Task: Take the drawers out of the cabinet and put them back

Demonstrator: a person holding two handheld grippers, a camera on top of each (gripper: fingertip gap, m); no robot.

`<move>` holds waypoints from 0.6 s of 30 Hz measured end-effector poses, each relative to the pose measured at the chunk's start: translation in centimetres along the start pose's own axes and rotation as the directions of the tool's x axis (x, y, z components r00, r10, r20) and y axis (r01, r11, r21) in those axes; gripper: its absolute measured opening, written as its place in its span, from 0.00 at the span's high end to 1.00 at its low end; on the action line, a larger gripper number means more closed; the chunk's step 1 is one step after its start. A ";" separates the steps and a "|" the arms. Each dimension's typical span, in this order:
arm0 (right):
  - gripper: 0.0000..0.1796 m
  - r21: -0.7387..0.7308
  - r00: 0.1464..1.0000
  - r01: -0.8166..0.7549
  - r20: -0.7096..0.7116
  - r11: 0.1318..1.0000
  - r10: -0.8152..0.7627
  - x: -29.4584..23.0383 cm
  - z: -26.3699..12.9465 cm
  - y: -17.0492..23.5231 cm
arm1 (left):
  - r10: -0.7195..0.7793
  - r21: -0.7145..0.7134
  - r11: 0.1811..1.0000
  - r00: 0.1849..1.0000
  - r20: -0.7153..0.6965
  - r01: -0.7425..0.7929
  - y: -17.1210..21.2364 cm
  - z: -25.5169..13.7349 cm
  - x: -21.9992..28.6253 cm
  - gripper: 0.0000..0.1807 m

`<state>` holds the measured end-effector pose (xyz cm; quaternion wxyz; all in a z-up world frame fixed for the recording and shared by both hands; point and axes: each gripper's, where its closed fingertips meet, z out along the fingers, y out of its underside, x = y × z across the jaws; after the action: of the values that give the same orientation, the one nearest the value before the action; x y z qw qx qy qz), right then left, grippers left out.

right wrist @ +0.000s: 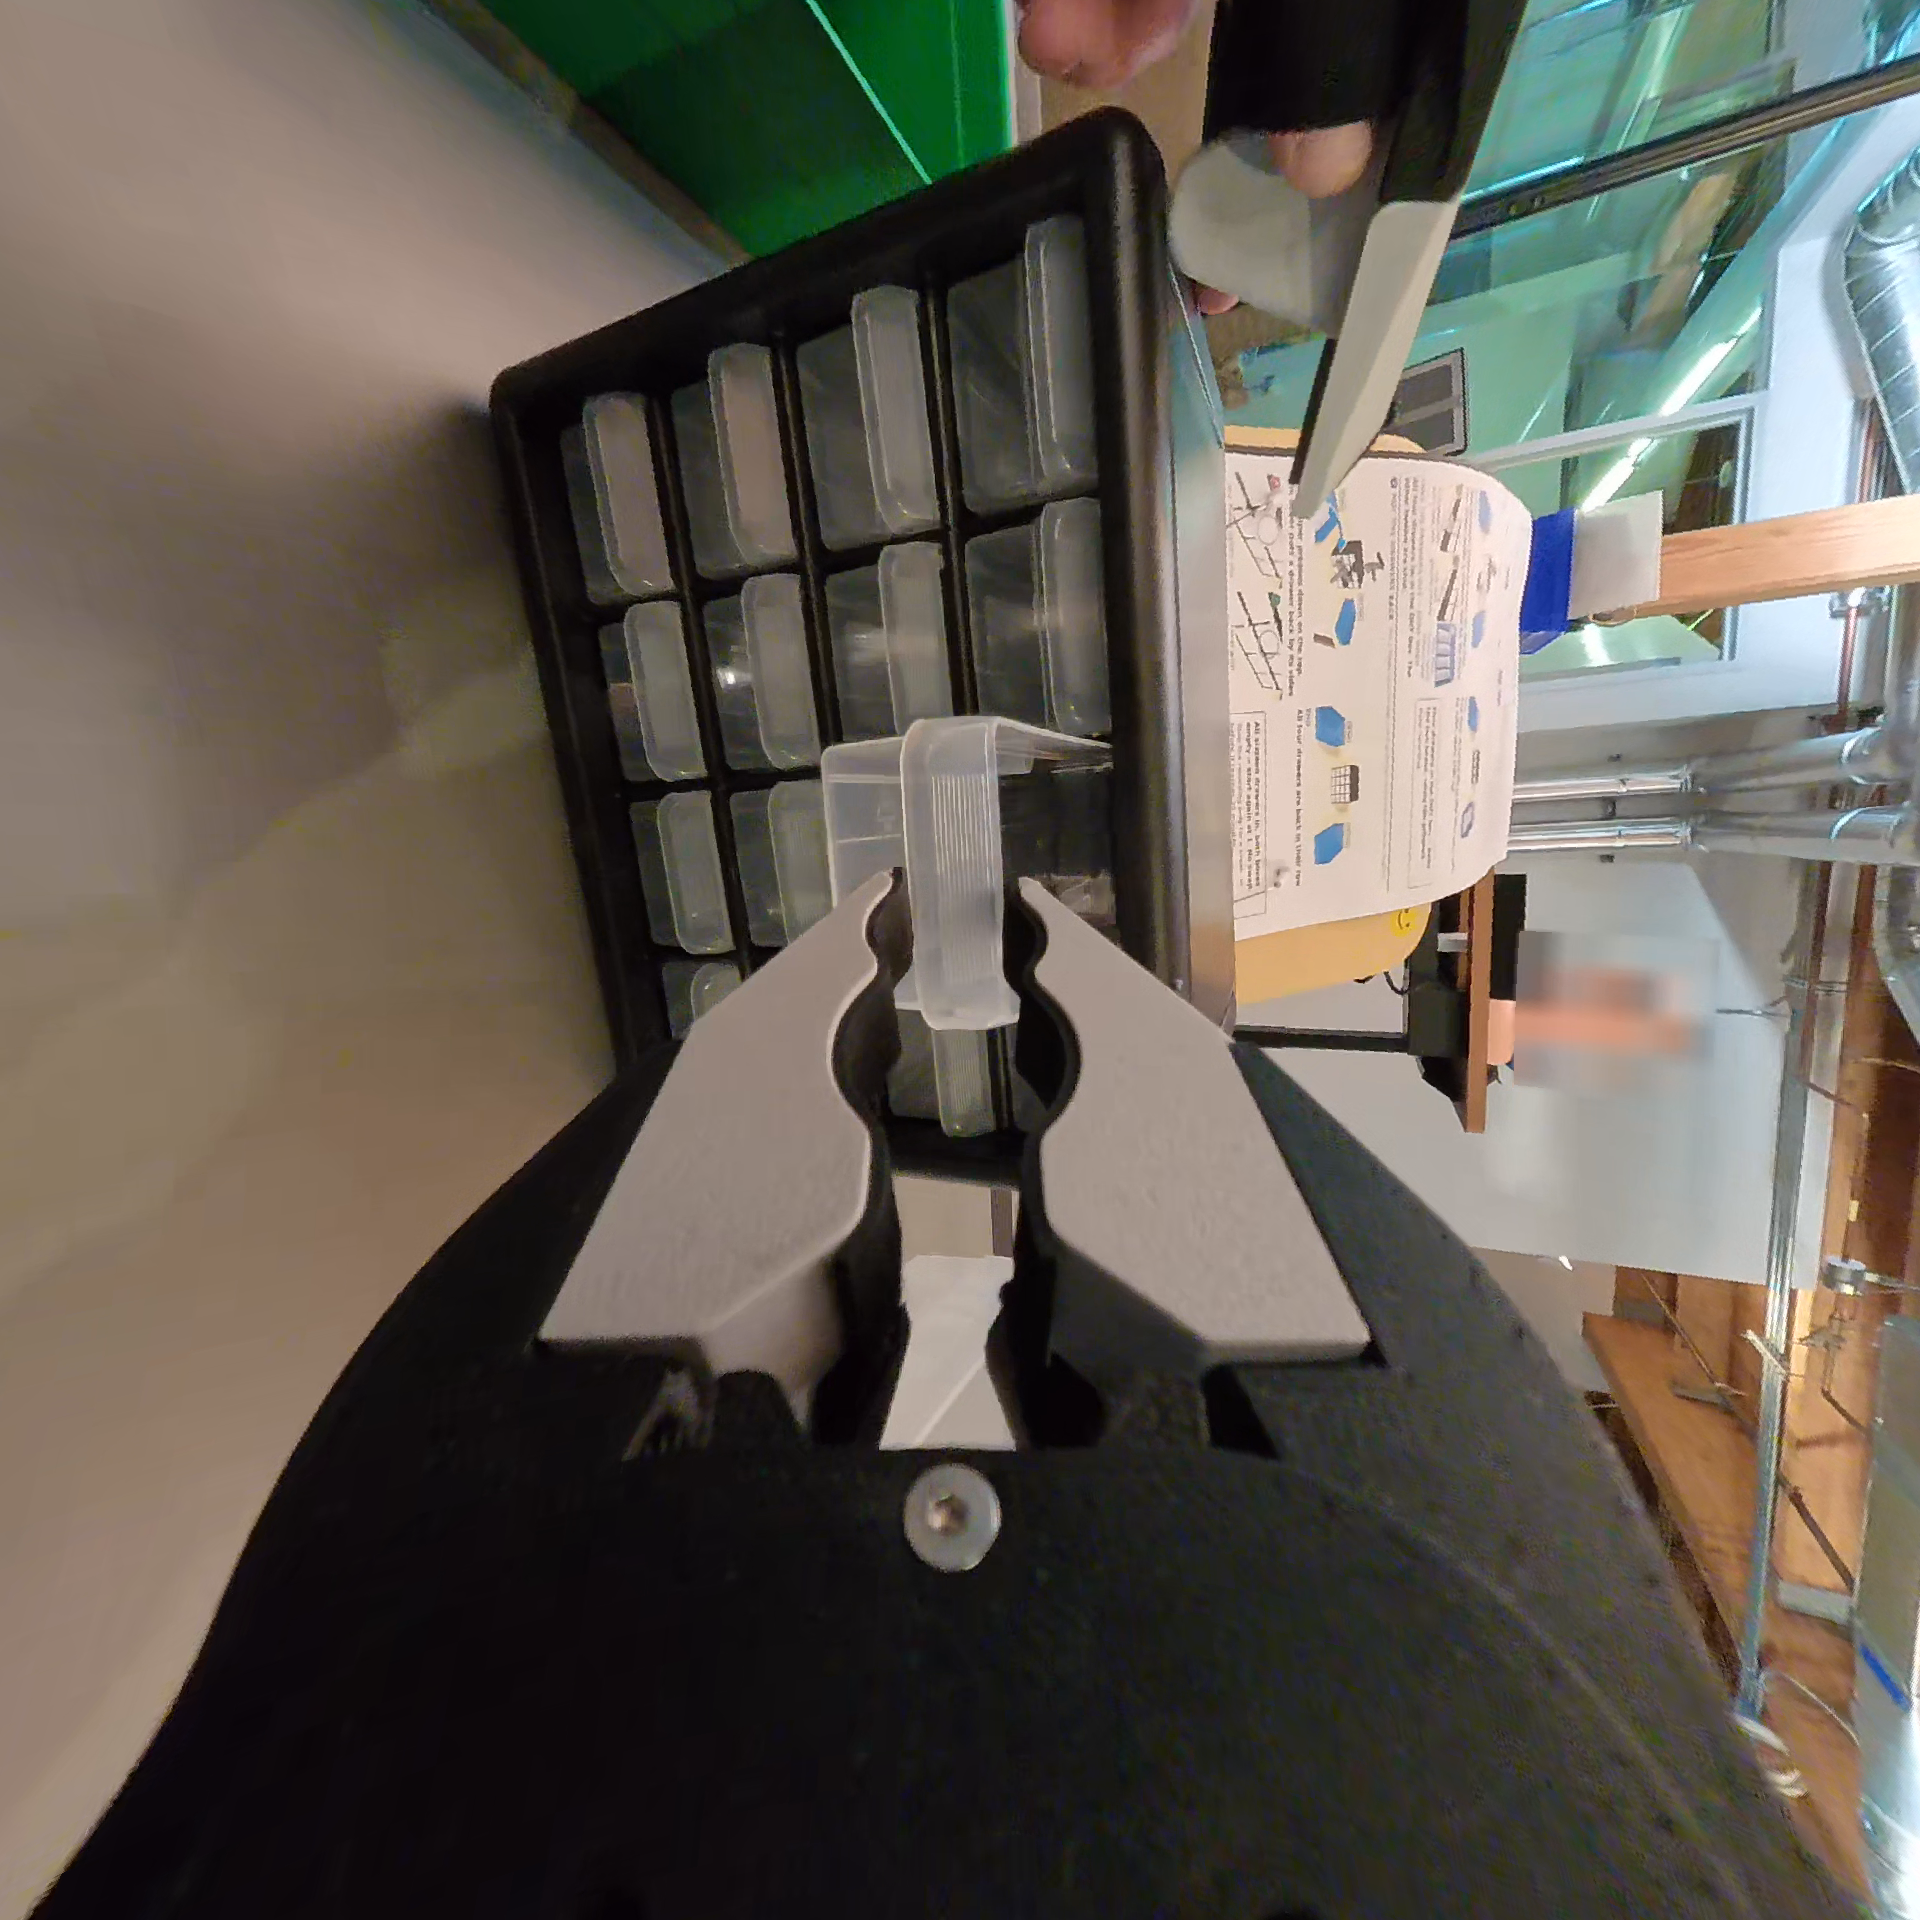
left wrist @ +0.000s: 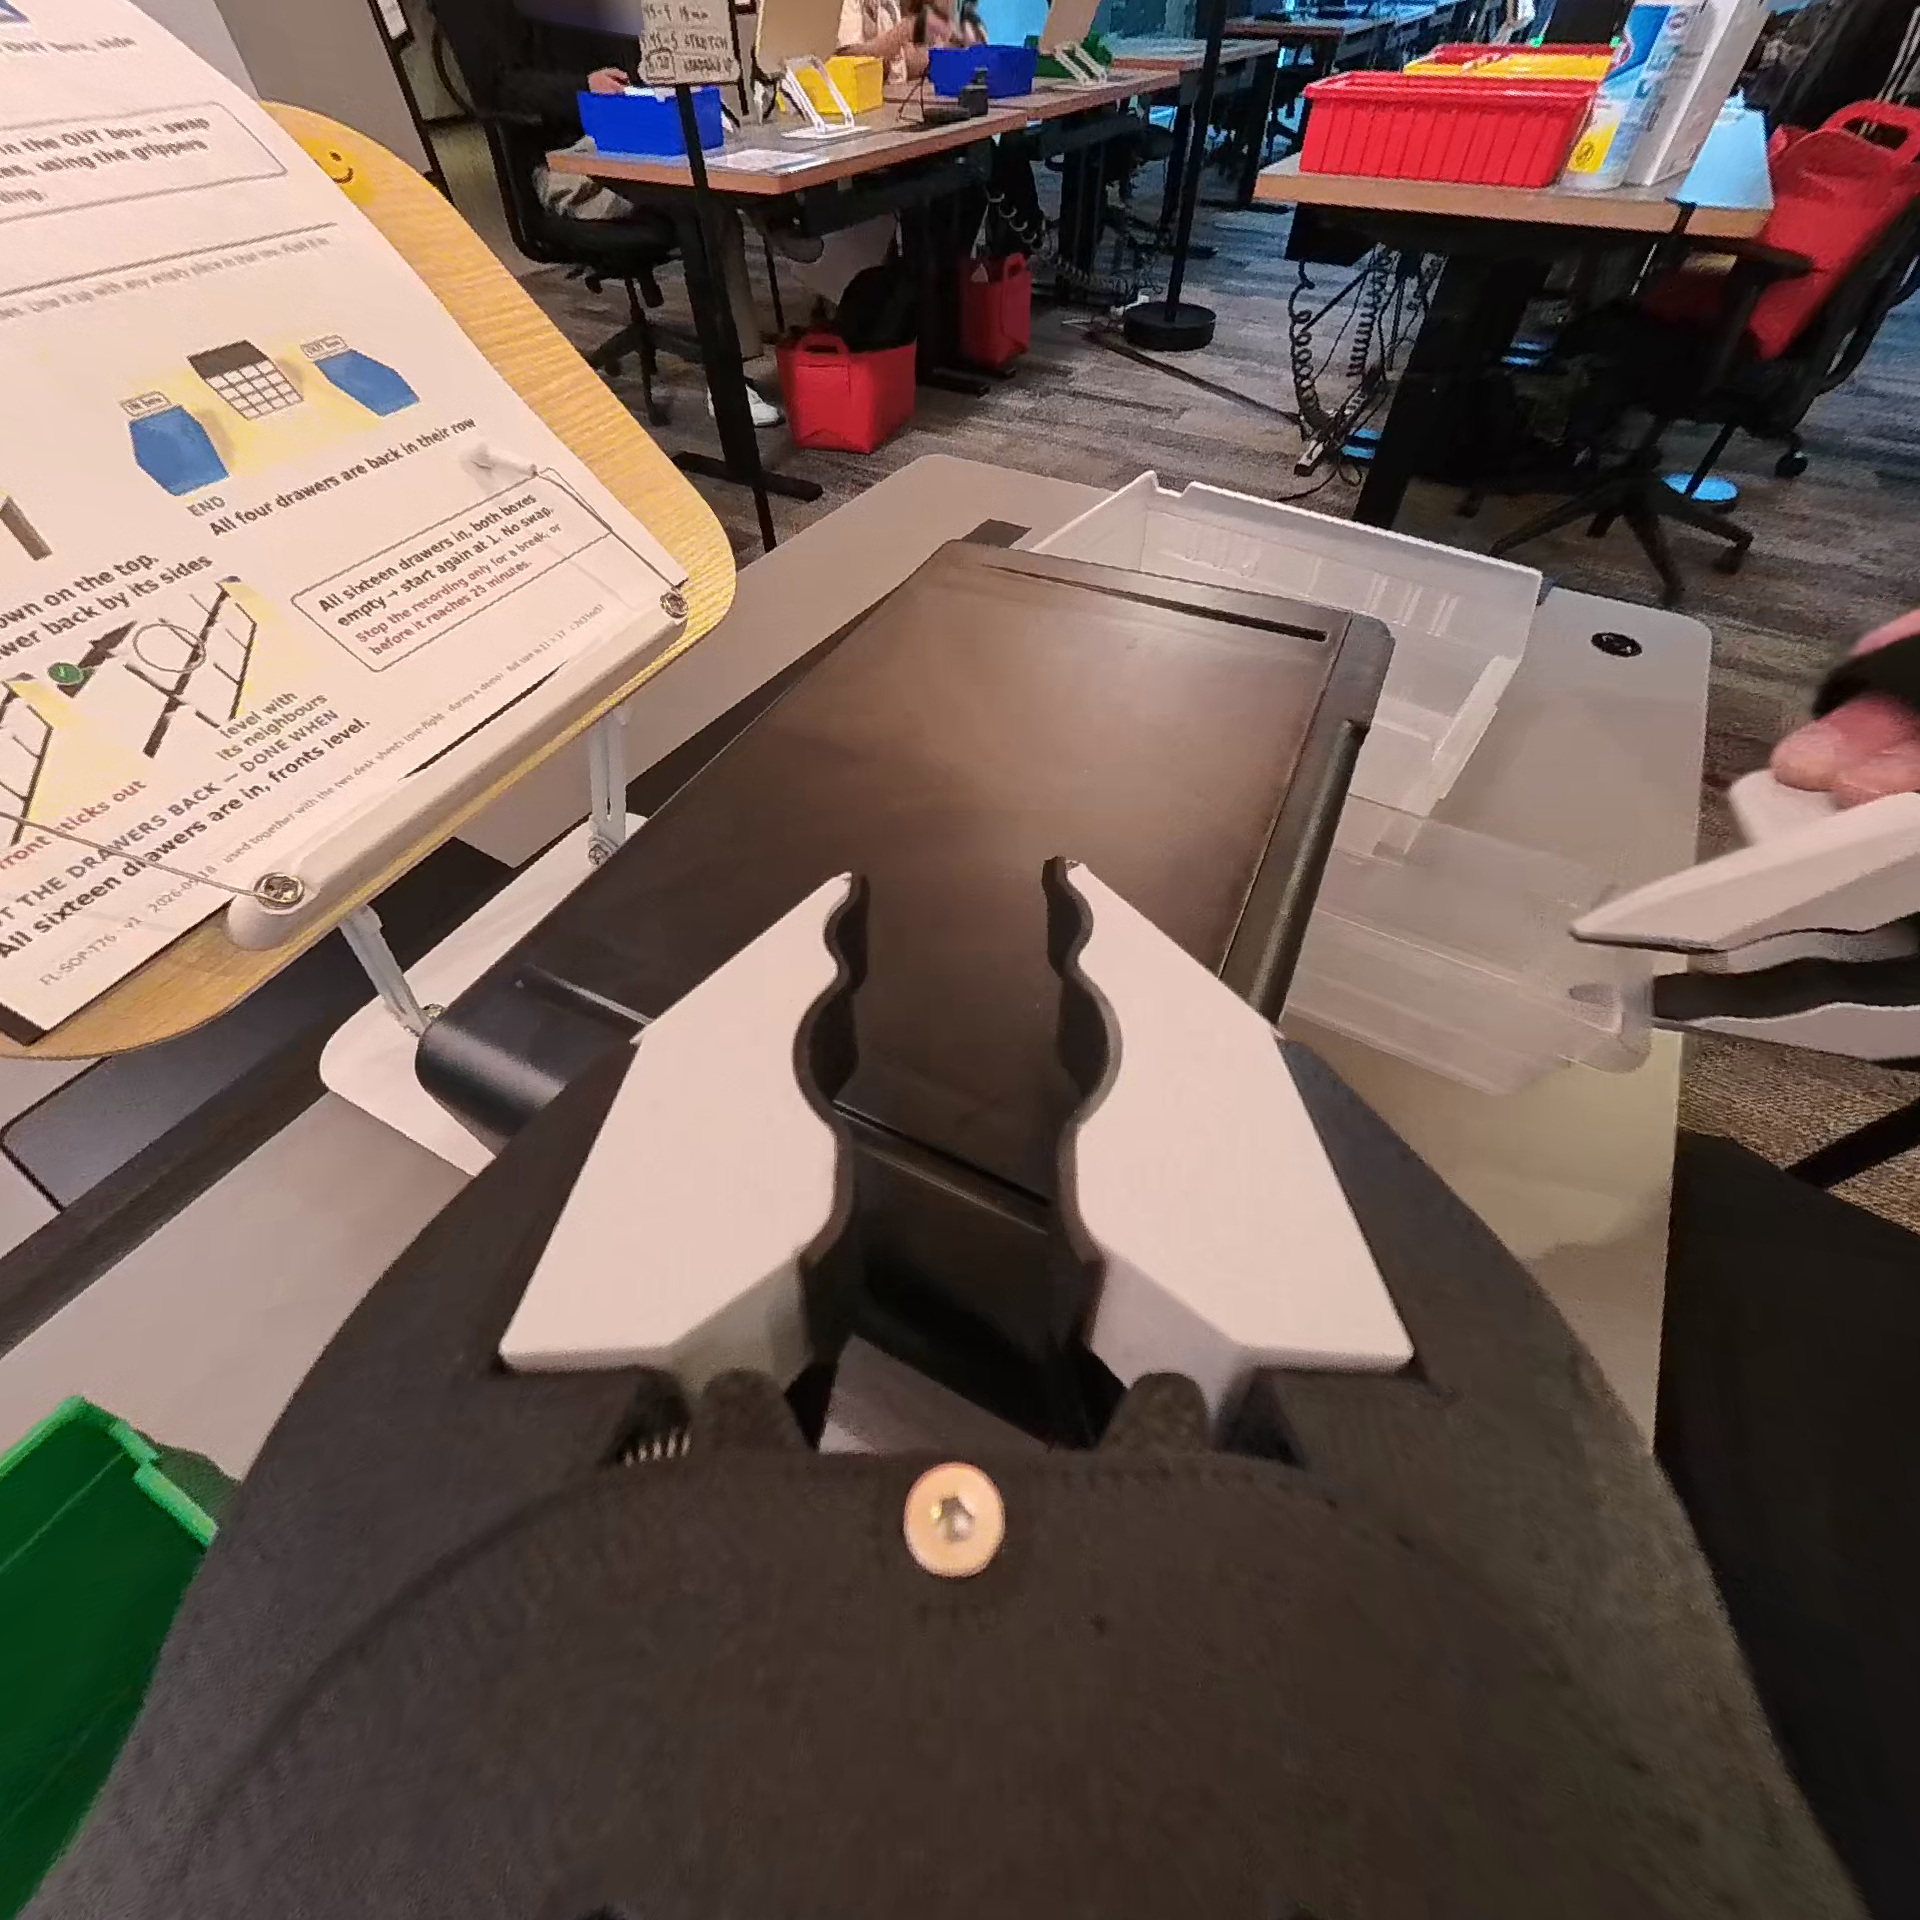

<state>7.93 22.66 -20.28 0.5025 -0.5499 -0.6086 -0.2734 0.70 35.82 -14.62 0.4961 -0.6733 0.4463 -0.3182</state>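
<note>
Clear thin-walled plastic drawer (right wrist: pixel 914 831), pulled most of the way out of its slot in the black plastic grid cabinet (right wrist: pixel 1127 520); its far end sits just at the slot mouth. Right gripper (right wrist: pixel 956 894) is clamped on the ribbed pull tab at the drawer's front. Judged light, stiff but brittle at the lip, slick; the tab is the sensible hold for pulling, the side walls better for carrying and re-seating.

Left gripper (left wrist: pixel 951 883) hovers over the cabinet's flat black top, tongs apart, holding nothing; whether it presses on the top I cannot tell.

The other small clear drawers (right wrist: pixel 821 540) sit flush in their slots, so the neighbours leave little room either side.

Outward: a large clear plastic bin (left wrist: pixel 1351 644) lies just right of the cabinet in the left wrist view, likely the drop spot. Green plastic box (left wrist: pixel 73 1621) near left. White instruction sheet on a wooden stand (left wrist: pixel 343 499) crowds the far left; the grey table edge (left wrist: pixel 1673 727) runs close on the right.
</note>
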 end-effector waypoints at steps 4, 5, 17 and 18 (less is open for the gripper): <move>0.92 0.012 1.000 0.000 -0.005 1.000 0.000 -0.4 -0.7 -0.3 | -0.004 0.004 1.000 1.000 -0.002 0.004 0.0 0.0 0.0 0.82; 0.92 0.015 1.000 0.000 -0.006 1.000 0.000 -0.5 -0.9 -0.4 | -0.004 0.004 1.000 1.000 -0.002 0.004 0.0 0.0 0.0 0.82; 0.92 0.068 0.999 -0.024 -0.023 0.997 0.026 -1.7 -3.6 -2.1 | -0.010 0.011 1.000 1.000 -0.002 0.010 0.0 0.0 0.0 0.82; 0.92 0.064 0.999 -0.027 -0.023 0.998 0.029 -1.7 -3.8 -2.2 | -0.011 0.012 1.000 1.000 -0.003 0.011 0.0 0.0 -0.1 0.82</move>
<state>6.87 18.13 -20.05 0.5309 -0.5387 -0.6031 -0.2535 0.66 35.86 -14.56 0.4979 -0.6722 0.4415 -0.3245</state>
